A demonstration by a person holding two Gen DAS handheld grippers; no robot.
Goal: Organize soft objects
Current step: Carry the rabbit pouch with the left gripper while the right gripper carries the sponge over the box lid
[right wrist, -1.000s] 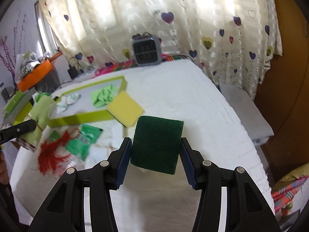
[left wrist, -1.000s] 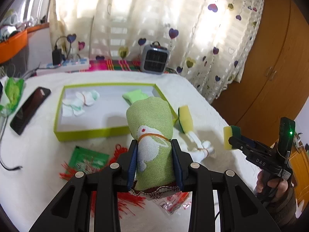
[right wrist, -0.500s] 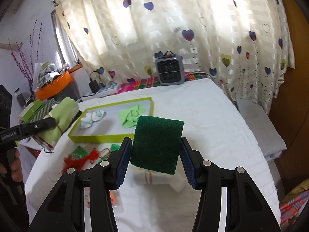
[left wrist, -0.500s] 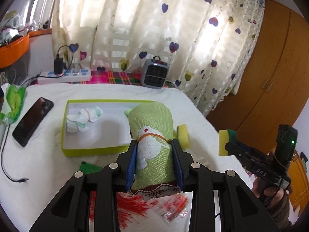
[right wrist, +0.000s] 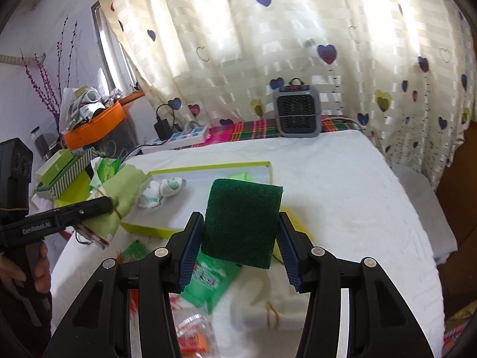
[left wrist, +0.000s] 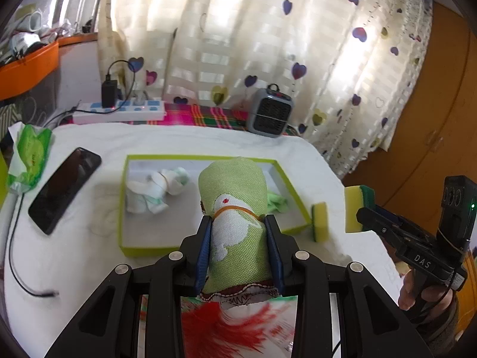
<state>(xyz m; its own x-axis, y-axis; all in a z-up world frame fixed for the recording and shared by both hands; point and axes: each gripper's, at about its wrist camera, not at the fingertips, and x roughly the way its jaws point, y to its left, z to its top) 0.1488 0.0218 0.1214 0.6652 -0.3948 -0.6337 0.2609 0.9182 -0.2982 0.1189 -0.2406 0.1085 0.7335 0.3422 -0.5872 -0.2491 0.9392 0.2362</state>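
- Left tongs (left wrist: 238,249): clenched on a green woven pouch (left wrist: 235,208), both blue pads pressed flat against its lower sides. The pouch's long axis runs along the fingers, its rounded end pointing toward 12 o'clock and its red-stitched hem toward 6 o'clock. A thin orange band circles its middle; a white figure is worked into the near face.
- In the right wrist view the same pouch (right wrist: 122,200) appears at 9 o'clock, lifted clear of the white worktop (right wrist: 342,185) at the near-left corner of the tray.
- Right tongs (right wrist: 240,249): grasping a sponge (right wrist: 243,220) by its two side faces, dark green scouring face toward the camera. Its long axis is nearly upright in the frame, top edge tilted slightly toward 1 o'clock.
- In the left wrist view this sponge (left wrist: 357,208) sits at 3 o'clock, yellow foam facing the tray, held above the worktop edge by a hand (left wrist: 413,289).
- Lime-rimmed tray (left wrist: 123,208): lies flat on the worktop at centre, long side running 9 to 3 o'clock. It contains a white rolled cloth bundle (left wrist: 155,188) at the left and a pale green cloth (left wrist: 275,203) at the right.
- A second sponge (left wrist: 319,222) stands on edge just outside the tray's right corner.
- A black phone (left wrist: 64,189) lies at 9 o'clock, well apart from the tray.
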